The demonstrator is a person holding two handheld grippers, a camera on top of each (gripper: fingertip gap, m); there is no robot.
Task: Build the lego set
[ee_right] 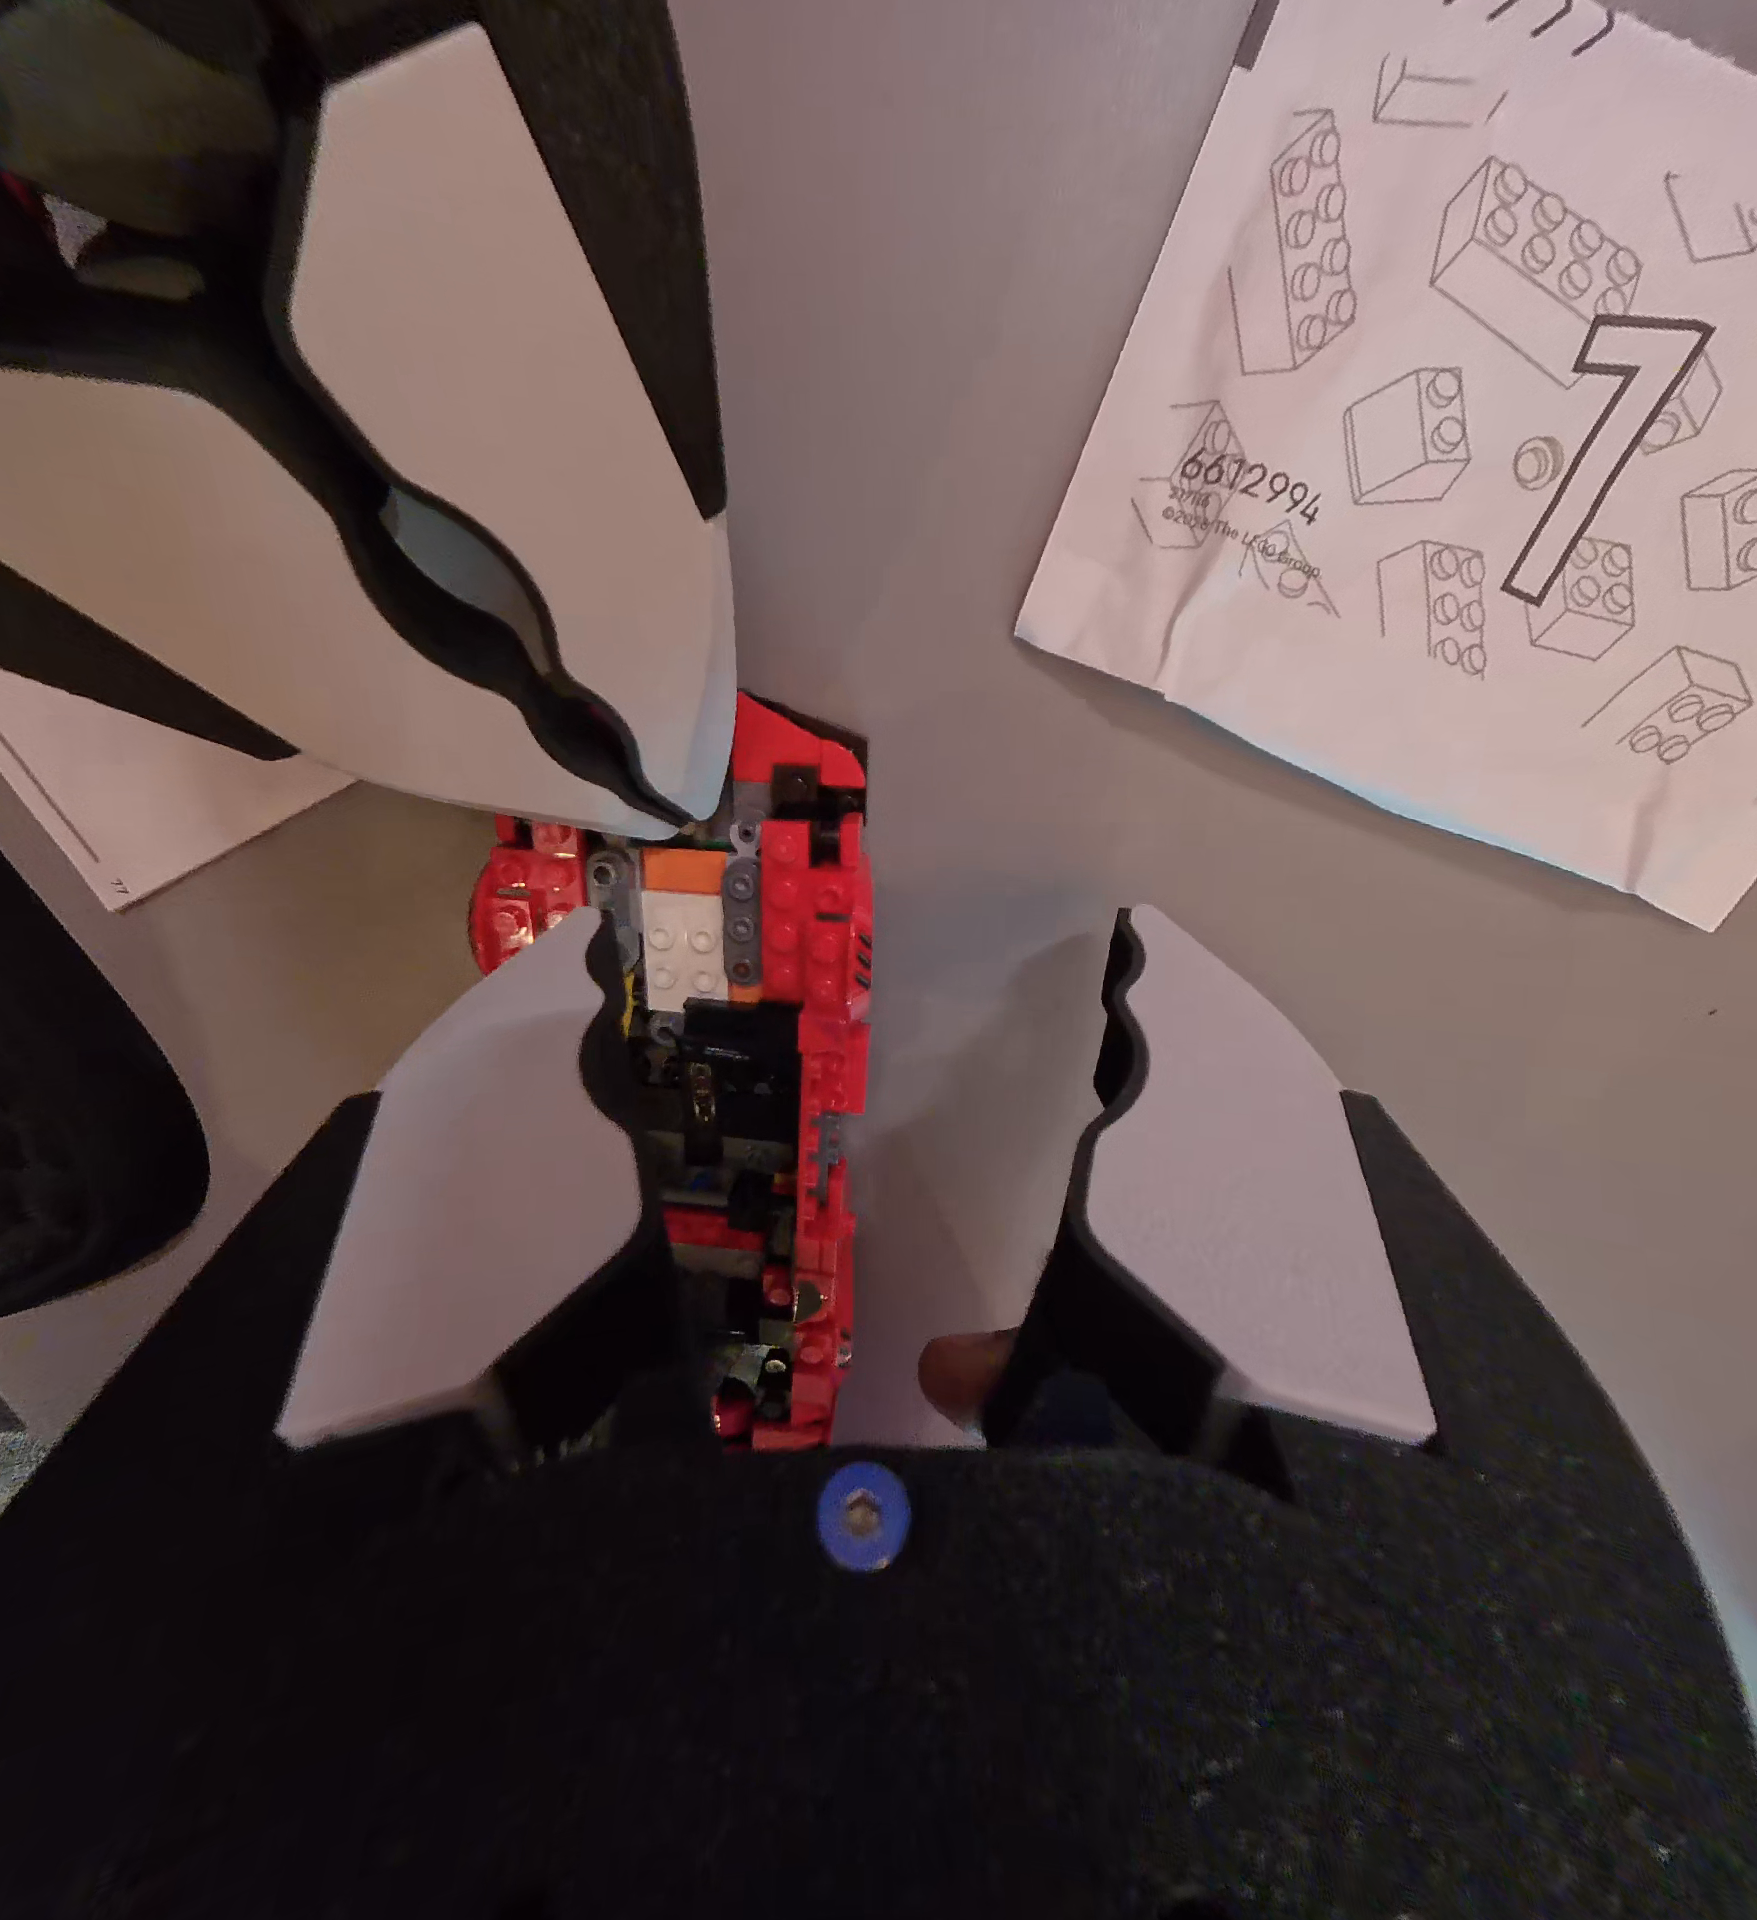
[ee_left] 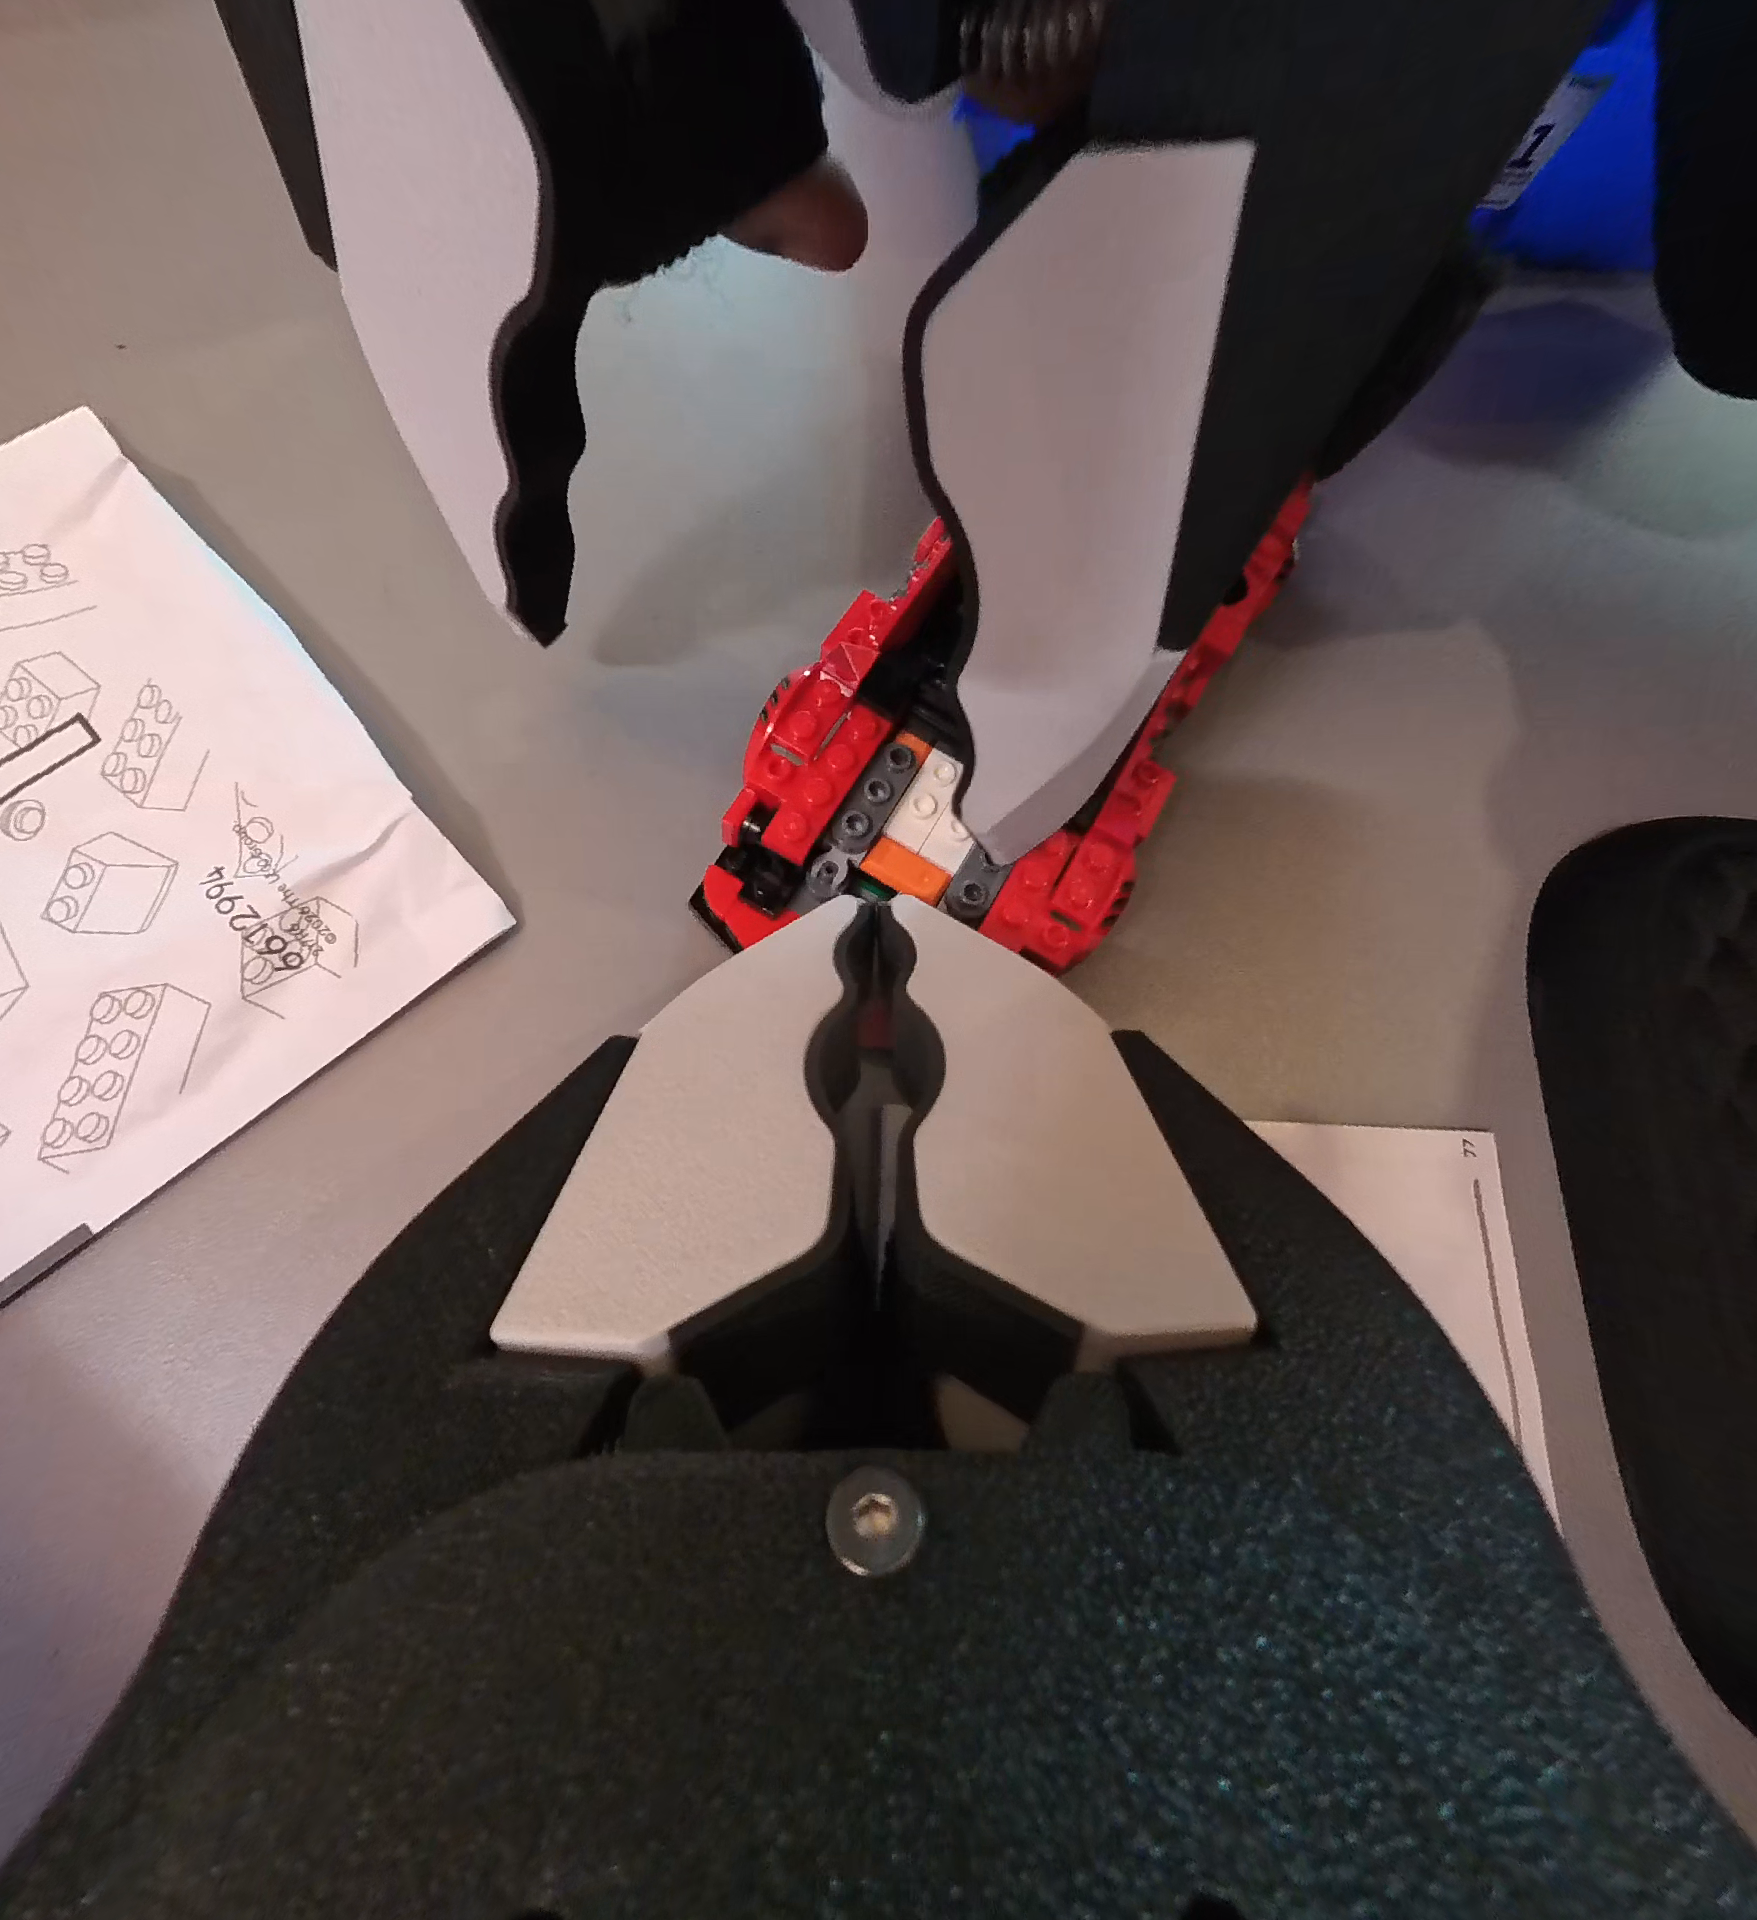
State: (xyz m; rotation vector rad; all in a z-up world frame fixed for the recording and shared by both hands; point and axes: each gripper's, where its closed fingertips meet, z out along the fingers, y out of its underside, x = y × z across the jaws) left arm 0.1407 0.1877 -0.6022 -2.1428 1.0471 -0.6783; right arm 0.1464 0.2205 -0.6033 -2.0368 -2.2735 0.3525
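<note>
Left claw (ee_left: 872, 909) closing tight, tips pinching a tiny dark piece over the red lego car (ee_left: 822, 769) lying on the grey table (ee_left: 645, 540). Right claw (ee_right: 853, 1029) spreading wide, one finger resting on the car's side. Paper bag (ee_right: 1476, 468) lying beyond.

Grey table (ee_left: 230, 260) (matte); black chair (ee_left: 1705, 1195).

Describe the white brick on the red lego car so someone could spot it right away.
Find the red car lying on the grey table between both grippers. In its open middle sits the white brick, four studs showing. It is the only white piece, with orange plates at its ends and grey strips alongside.
</note>
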